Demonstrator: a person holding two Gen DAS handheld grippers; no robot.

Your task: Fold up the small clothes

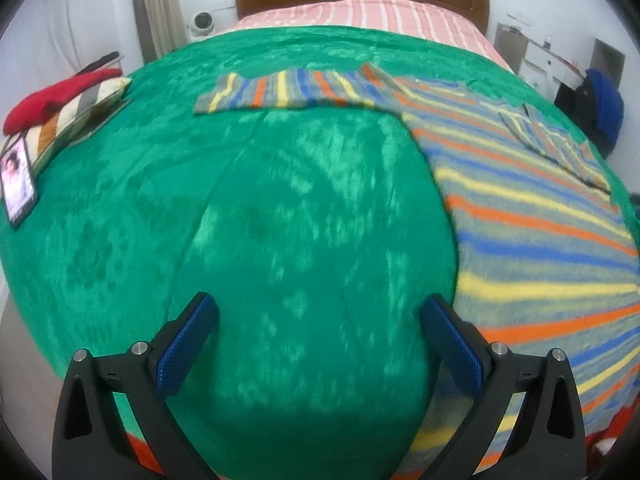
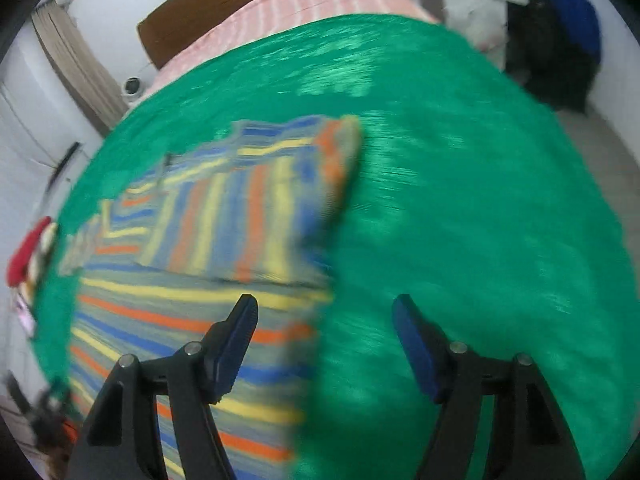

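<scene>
Blue-padded jaws of both grippers, left (image 1: pixel 318 312) and right (image 2: pixel 325 314), gape wide, holding nothing.

Blk tool (image 1: pixel 319 312), blue pads (image 1: pixel 182 350)

Left gripper (image 1: pixel 320 312) pointing steeply downward, jaws standing wide apart, nothing lying between the blue pads (image 1: pixel 186 346). Right gripper (image 2: pixel 326 312) likewise tilting downward, jaws spread apart and gripping nothing, its picture smearing with motion blur, black finger arms reaching forward from the lower edge of each view.
</scene>
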